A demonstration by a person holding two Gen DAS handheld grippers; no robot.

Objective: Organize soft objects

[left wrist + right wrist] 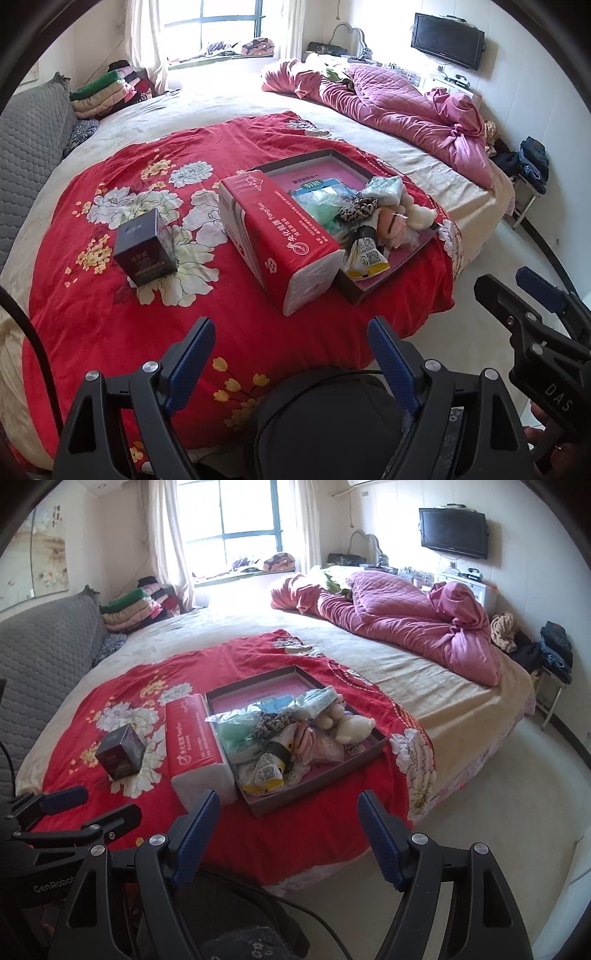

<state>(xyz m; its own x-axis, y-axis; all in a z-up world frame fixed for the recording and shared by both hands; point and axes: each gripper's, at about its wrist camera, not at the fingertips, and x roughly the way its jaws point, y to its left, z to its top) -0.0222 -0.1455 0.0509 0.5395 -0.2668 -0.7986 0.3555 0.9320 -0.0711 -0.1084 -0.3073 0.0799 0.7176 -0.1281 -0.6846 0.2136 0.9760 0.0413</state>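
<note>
1. the left claw [291,347] is hanging over the near edge of the bed with its jaws spread wide and nothing between them; the right claw [288,821] is doing the same, equally wide and empty. each is showing at the edge of the other's view.
2. the soft things [291,731] are lying heaped in the tray [369,751] ahead of both claws: a pale plush toy [352,727], a leopard-print scrap [273,722], a greenish bag [236,729], small tissue packs [321,698] and a pouch [267,775] with a qr code.
3. the red tissue pack [273,236] is sitting ahead of the left claw, touching the tray's left wall; the dark box [146,245] is standing further left, well apart.
4. this layout is fitting two stages: the heap waiting to be sorted out of the tray, or already gathered into it. the pictures are not settling which, so no single move is being called for.
5. any grasp here is likely needing a wide opening and a gentle close, since these things are looking squashy and tangled together.
6. readable writing: "das" on the right claw's body in the left view, "genrobot" on the left claw's body in the right view, and what seems to be "yongfine" on the tissue pack; the chinese print there and on the dark box is too small to read.
</note>
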